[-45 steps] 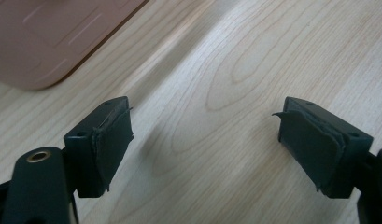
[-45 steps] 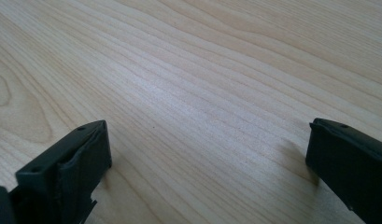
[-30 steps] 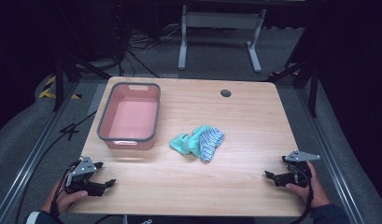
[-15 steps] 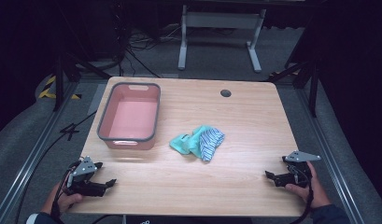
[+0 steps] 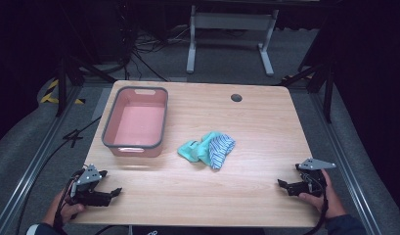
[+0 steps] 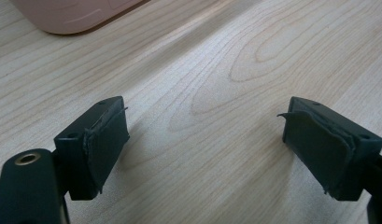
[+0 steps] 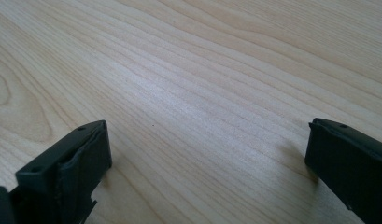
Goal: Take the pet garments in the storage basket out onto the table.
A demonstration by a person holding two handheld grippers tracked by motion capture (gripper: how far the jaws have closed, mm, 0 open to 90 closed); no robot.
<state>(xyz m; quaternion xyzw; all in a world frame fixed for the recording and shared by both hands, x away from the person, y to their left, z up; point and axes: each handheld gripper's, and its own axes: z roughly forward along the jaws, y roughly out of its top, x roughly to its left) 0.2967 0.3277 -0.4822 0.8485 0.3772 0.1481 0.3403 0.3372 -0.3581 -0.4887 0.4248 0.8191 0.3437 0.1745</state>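
At the near edge of the table: both hands rest low on the wood, one at each corner, just as they did a second ago; nothing on the tabletop has shifted since then.
Left gripper [image 5: 109, 192]: held at the near left corner, jaws pointing inward across the table, standing well apart with bare wood between them.
Left gripper view [image 6: 205, 135]: the two black pads are wide of each other; a corner of the pink tub shows at the top edge.
Right gripper [image 5: 284, 184]: held at the near right corner, pointing inward; in the right gripper view [image 7: 207, 158] its jaws stand wide apart over bare wood grain.
Cloth [image 5: 207, 149]: a crumpled heap near the middle of the table, part plain teal, part white with blue stripes, folded over itself.
Cloth's place: just right of the tub's near corner, apart from it, and well away from both grippers.
Tub [image 5: 107, 133]: pink with a grey rim, on the left half of the table [image 5: 266, 127].
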